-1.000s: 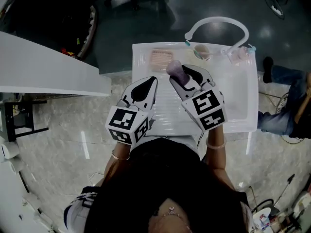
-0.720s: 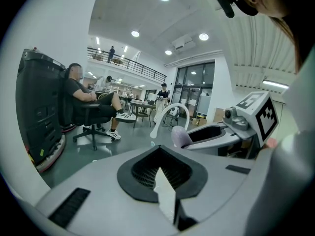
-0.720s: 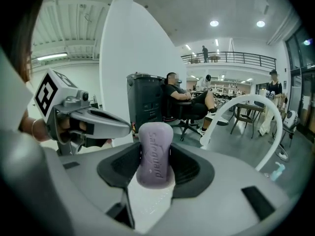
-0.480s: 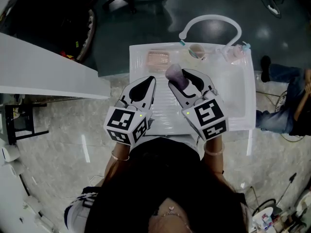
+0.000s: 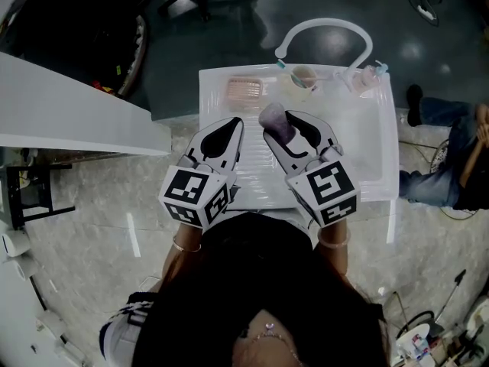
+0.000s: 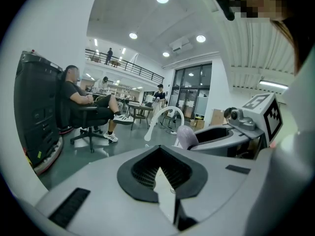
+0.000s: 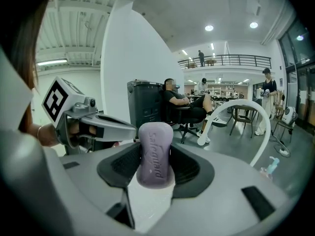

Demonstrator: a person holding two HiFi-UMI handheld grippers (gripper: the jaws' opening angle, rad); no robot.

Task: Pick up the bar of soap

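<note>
dim head view; bright ceiling spots, fisheye-warped gripper views

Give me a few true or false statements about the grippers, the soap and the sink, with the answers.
1. The right gripper holds the purple soap bar. True.
2. The left gripper is clamped on a cup. False: nothing is between its jaws, which sit together.
3. The soap bar lies in the pink soap dish. False: it is gripped upright in the right gripper, away from the dish.
4. A curved white faucet arches over the far end of the white sink. True.
</note>
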